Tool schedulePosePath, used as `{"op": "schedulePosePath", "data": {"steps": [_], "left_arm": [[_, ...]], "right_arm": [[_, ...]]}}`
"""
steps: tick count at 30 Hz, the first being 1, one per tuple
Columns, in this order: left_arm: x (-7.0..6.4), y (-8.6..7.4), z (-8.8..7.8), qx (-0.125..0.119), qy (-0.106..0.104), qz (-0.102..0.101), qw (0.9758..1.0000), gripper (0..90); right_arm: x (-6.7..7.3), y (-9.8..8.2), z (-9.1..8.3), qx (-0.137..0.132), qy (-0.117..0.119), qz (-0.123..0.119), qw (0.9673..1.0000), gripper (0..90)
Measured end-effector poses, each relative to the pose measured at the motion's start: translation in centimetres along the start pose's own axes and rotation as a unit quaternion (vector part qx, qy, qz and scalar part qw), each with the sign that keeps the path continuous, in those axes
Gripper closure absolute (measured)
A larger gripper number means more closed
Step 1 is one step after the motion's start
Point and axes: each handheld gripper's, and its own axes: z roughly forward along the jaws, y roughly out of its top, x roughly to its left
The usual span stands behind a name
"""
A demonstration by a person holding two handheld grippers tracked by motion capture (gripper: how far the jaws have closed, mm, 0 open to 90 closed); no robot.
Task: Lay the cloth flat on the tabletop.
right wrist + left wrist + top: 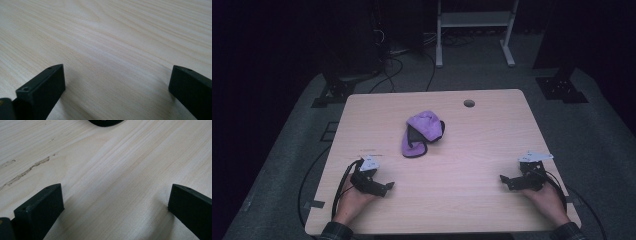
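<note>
Near edge of the table (452,200): the person's two hands rest on the wood, one at each side. The left gripper (388,187) lies low on the tabletop, its jaws wide apart with bare wood grain between them and nothing held; in the left gripper view (115,202) the two black jaws stand at the frame's lower corners with open table between. The right gripper (503,179) is set likewise, jaws spread wide and empty, touching no object; the right gripper view (116,82) gives the same empty gap over pale wood.

Farther off, near the table's middle and well apart from both grippers: a crumpled purple cloth (422,132), bunched into a loose heap with a dark lining or inner piece showing at its centre. Judged by its folds it is soft, light and limp; it should neither slip nor break, but will sag and unfold when lifted. A raised fold or a free edge of the heap looks the best place to pinch, one gripper at each side if it is to be spread.

Beyond it, a round hole (469,103) near the far edge
</note>
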Motion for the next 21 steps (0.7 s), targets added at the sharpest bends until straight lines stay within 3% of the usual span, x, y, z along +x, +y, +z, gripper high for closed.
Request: {"op": "schedulePosePath", "data": {"steps": [7, 15, 21], "left_arm": [[0.0, 0.3, -0.1, -0.004, 0.004, 0.005, 1.0000, 3.2], [0.6, 1.7, -0.8, -0.048, -0.010, -0.017, 0.9987, 7.5], [1.4, 2.9, -0.2, -0.048, -0.011, -0.023, 0.9985, 7.8]], "right_arm": [[0.0, 0.0, 0.0, 0.000, 0.001, -0.001, 1.0000, 0.0], [0.0, 0.0, 0.0, 0.000, -0.001, 0.001, 1.0000, 0.0], [-0.1, 0.0, 0.0, 0.000, 0.000, 0.000, 1.0000, 0.0]]}}
